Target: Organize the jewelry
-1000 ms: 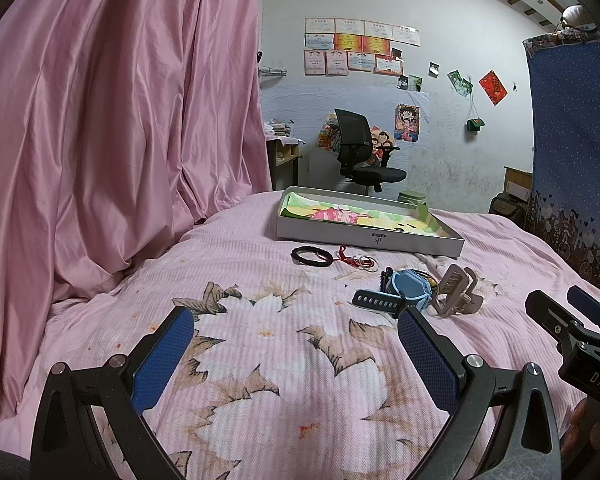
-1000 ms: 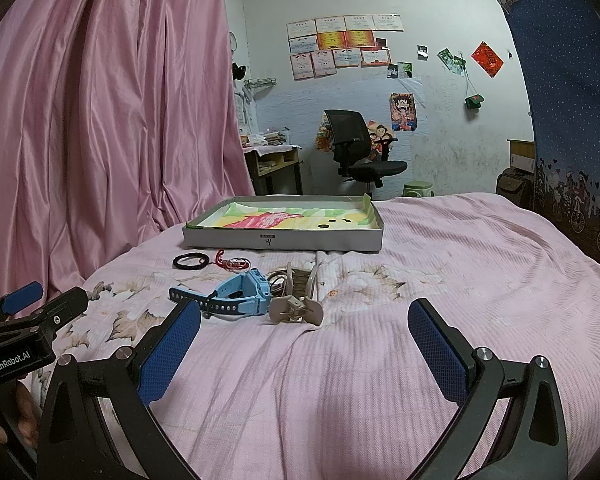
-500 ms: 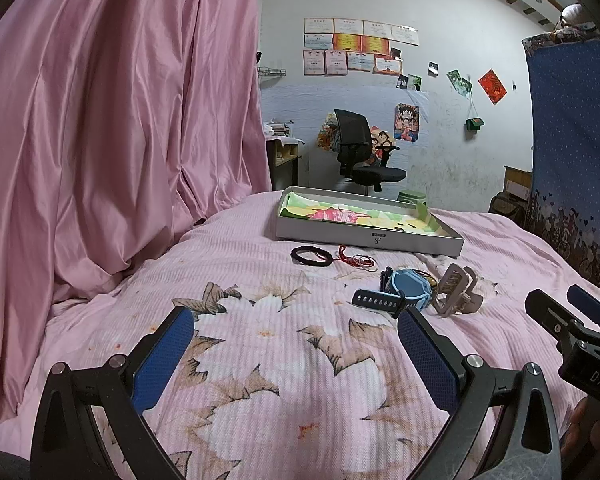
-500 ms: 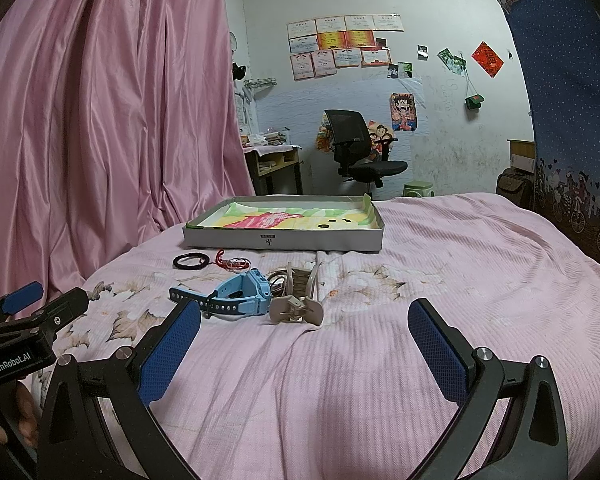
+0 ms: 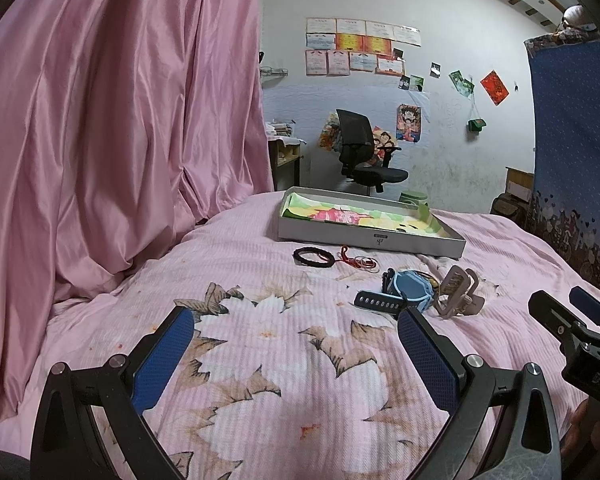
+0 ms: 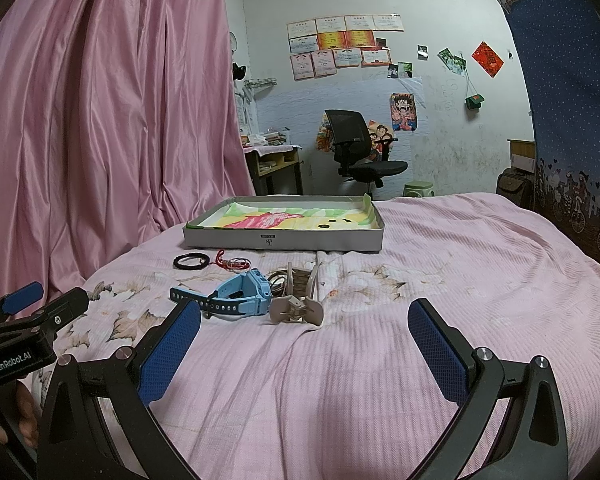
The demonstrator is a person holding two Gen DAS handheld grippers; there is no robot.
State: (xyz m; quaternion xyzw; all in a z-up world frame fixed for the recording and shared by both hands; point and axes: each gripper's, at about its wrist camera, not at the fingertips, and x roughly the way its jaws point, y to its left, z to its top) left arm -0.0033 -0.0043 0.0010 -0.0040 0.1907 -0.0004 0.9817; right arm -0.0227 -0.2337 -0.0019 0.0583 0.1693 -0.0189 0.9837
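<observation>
On the pink bedspread lie a black bracelet (image 5: 314,257) (image 6: 191,261), a red string bracelet (image 5: 358,261) (image 6: 232,263), a blue watch (image 5: 404,294) (image 6: 236,295) and a beige hair claw clip (image 5: 458,294) (image 6: 298,300). Behind them stands a shallow grey box tray (image 5: 364,238) (image 6: 284,241) with a colourful lining. My left gripper (image 5: 296,354) is open and empty, short of the items. My right gripper (image 6: 304,346) is open and empty, just in front of the clip.
A pink curtain (image 5: 112,128) hangs along the left of the bed. A black office chair (image 6: 360,152) and a desk (image 6: 274,164) stand beyond the bed. A blue patterned cloth (image 5: 576,152) hangs at right.
</observation>
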